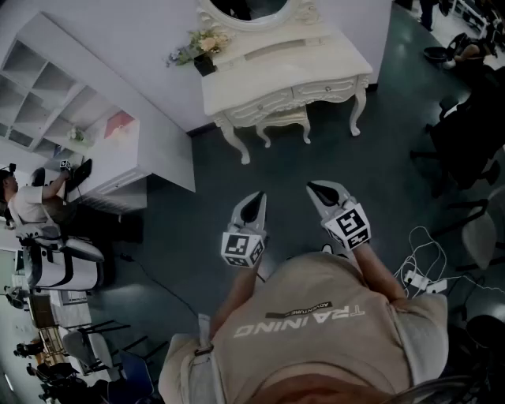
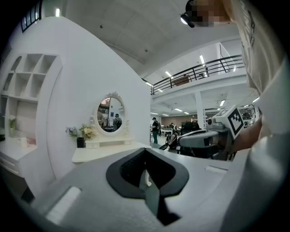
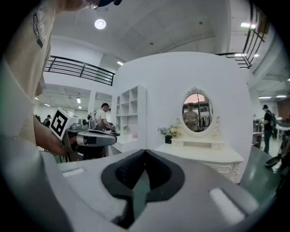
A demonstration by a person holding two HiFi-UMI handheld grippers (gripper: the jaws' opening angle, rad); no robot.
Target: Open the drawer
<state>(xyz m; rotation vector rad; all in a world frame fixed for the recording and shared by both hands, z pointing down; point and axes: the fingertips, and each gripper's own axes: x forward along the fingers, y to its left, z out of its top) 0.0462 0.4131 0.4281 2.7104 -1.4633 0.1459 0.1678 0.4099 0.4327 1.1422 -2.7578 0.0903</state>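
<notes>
A white dressing table (image 1: pixel 284 75) stands against the far wall, with two shut drawers (image 1: pixel 264 101) in its front. It also shows in the right gripper view, where the drawer front (image 3: pixel 225 168) lies to the right of the jaws. Both grippers hang in the air over the dark floor, well short of the table. My left gripper (image 1: pixel 256 199) is shut and holds nothing; its jaws meet at the tip in the left gripper view (image 2: pixel 145 150). My right gripper (image 1: pixel 316 189) is likewise shut and empty (image 3: pixel 145 152).
A stool (image 1: pixel 282 120) is tucked under the table; an oval mirror (image 1: pixel 248 12) and a flower pot (image 1: pixel 203 55) sit on top. At the left are a white shelf unit (image 1: pixel 47 87) and a seated person (image 1: pixel 28 201). At the right are cables (image 1: pixel 418 276) and dark chairs (image 1: pixel 465 134).
</notes>
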